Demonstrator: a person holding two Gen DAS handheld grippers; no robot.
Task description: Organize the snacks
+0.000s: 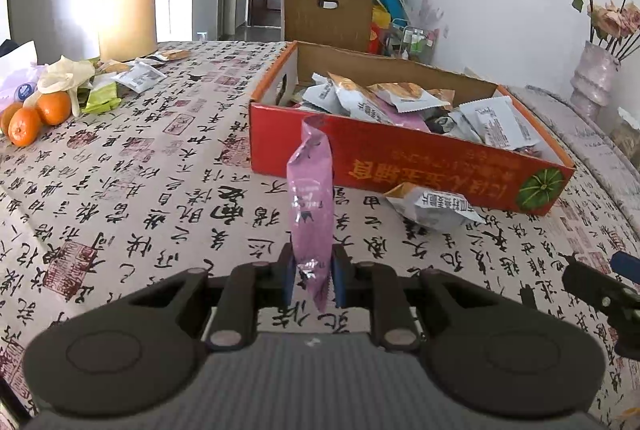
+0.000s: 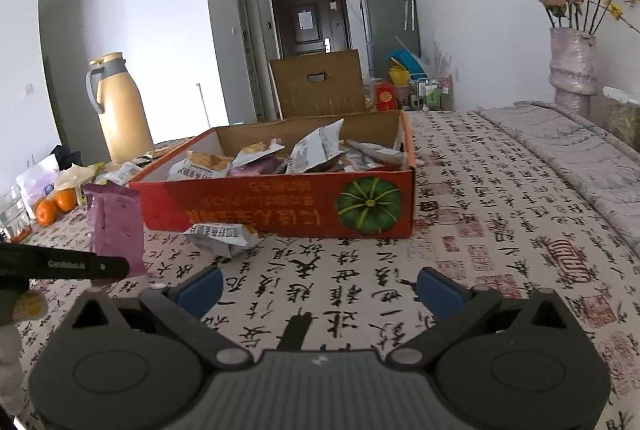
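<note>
We saw each tool (image 1: 312, 280) (image 2: 320, 292) built of black linkage arms, round pivot discs, blue finger pads (image 2: 200, 290) and a ribbed grey body.

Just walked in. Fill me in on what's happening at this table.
Someone with a handheld gripper in each hand is sorting snacks. The left gripper is shut on a purple snack packet, held upright above the tablecloth, short of the red cardboard box that already holds many packets. The right gripper is open and empty. One white and orange packet lies on the cloth against the box's front.
</note>
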